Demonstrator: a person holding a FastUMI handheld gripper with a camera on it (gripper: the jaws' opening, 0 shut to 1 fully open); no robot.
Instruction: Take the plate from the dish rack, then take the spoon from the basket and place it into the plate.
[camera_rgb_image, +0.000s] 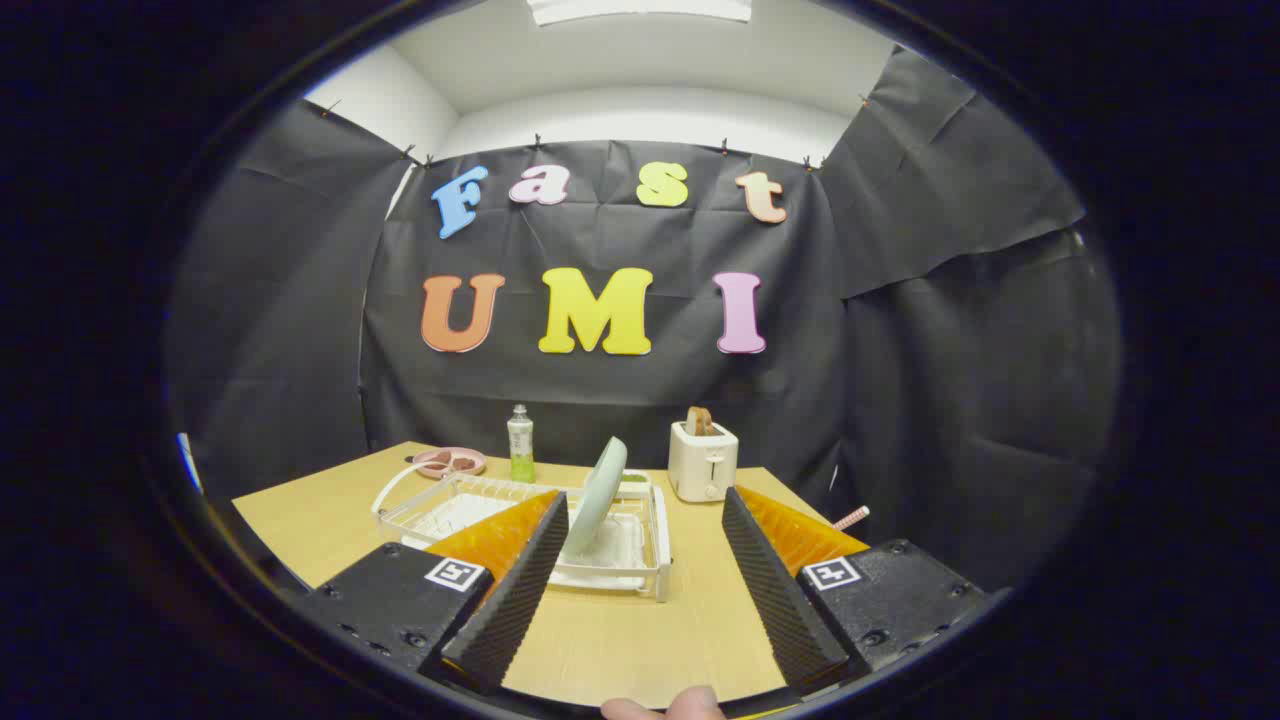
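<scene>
A pale green plate (598, 495) stands on edge, tilted, in the white wire dish rack (520, 520) on the wooden table (640, 620). My gripper (640, 505) is open, its two fingers spread wide with nothing between them. The plate sits just ahead of the left finger (515, 590), partly behind its tip. The right finger (775, 590) is well to the right of the rack. A small compartment with something green in it (634, 479) sits at the rack's far end behind the plate; I cannot make out a spoon.
A white toaster (703, 460) with toast in it stands beyond the rack to the right. A green bottle (520, 446) and a pink dish (450, 461) stand at the table's far left. A striped stick (851, 518) lies by the right edge. A fingertip (668, 706) shows below the fingers.
</scene>
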